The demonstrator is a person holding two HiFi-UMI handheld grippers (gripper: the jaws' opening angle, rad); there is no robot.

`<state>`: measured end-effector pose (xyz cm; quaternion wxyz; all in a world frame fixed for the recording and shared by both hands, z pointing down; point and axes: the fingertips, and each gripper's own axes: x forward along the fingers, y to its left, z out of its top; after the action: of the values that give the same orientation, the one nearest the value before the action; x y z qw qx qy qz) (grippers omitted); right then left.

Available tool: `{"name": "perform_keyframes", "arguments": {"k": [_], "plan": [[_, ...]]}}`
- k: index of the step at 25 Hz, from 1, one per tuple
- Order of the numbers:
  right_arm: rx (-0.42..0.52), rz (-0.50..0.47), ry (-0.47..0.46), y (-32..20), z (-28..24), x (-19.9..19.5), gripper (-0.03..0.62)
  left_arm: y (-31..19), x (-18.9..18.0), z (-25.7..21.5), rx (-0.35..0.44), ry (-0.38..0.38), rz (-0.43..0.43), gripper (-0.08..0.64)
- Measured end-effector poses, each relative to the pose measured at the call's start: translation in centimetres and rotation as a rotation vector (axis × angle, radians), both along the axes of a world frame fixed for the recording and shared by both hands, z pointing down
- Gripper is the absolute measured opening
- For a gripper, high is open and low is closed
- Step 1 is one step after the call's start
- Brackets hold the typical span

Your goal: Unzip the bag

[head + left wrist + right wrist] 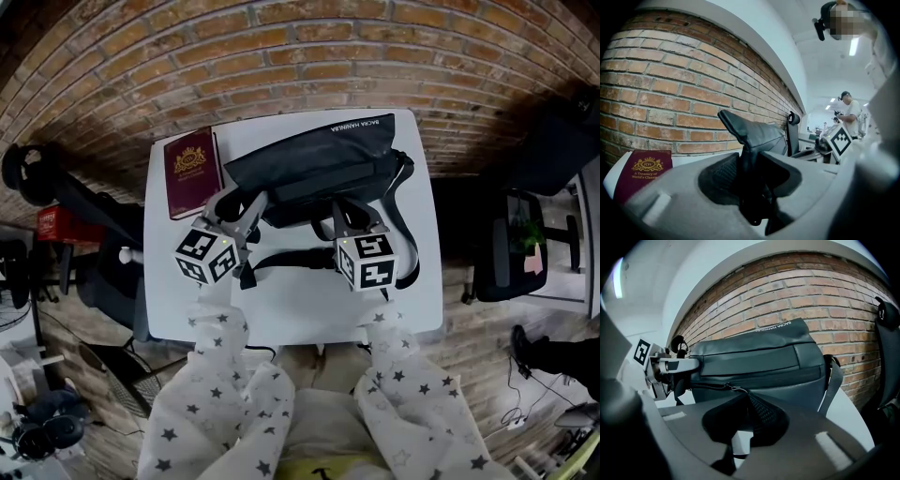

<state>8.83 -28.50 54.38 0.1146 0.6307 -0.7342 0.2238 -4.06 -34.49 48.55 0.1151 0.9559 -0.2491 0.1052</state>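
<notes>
Pinching a corner of the smooth black bag [319,159], the left tool [246,202] is clamped tight. The right tool [352,211] is closed on the small metal zipper pull [727,388].

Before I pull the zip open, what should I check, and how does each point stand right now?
1. Left gripper holds the bag: ok, jaws shut on a fold at its end.
2. Right gripper has the pull: ok, jaws shut at its tab.
3. Zip free: ok, nothing lies across it.
4. Book off the bag: ok, it lies beside it on the table.
5. Strap clear of both grippers: cannot tell; it loops on the table between them.
</notes>
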Motion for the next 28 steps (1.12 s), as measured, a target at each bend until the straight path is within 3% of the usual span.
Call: {"name": "perform_keyframes", "arguments": {"k": [28], "plan": [[0.005,0.130,0.005,0.3,-0.7,5.7,0.018,-0.3,-0.3,0.0,0.010,0.004,-0.040,0.135]]}}
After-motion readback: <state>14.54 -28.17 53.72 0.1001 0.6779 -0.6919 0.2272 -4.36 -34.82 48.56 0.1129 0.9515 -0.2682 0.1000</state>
